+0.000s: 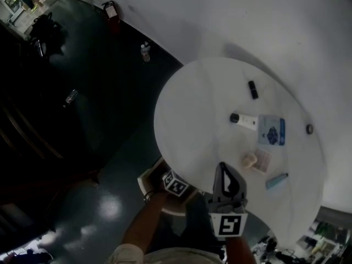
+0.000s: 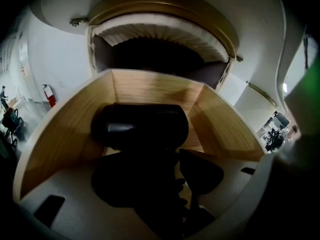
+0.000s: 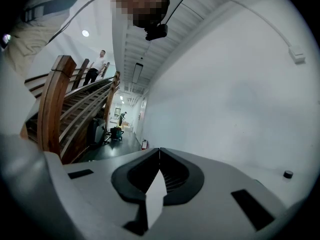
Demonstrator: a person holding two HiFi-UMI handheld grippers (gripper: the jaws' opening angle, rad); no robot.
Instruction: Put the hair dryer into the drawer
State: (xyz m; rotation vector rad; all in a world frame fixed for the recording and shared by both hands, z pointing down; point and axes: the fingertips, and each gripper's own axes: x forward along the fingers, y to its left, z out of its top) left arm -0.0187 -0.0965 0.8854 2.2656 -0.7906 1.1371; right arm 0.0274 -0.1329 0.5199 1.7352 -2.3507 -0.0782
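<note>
The black hair dryer [image 2: 140, 126] hangs over the open light-wood drawer [image 2: 65, 134], its body just above the drawer's floor. My left gripper [image 2: 171, 159] is shut on the hair dryer's handle. In the head view only that gripper's marker cube [image 1: 176, 184] shows, at the near edge of the round white table [image 1: 192, 103]. Beside the cube a corner of the drawer [image 1: 147, 180] sticks out. My right gripper [image 1: 226, 172] is held over the table's near edge. In its own view the right gripper [image 3: 159, 151] is shut with nothing in it.
On the table lie a white tube [image 1: 245, 120], a blue-and-white packet [image 1: 271, 131], a small black item [image 1: 253, 89], a pinkish item [image 1: 250, 159] and a blue stick [image 1: 276, 180]. A bottle [image 1: 145, 51] and a fire extinguisher [image 1: 111, 10] stand on the dark floor. A wooden staircase [image 3: 65, 114] rises behind.
</note>
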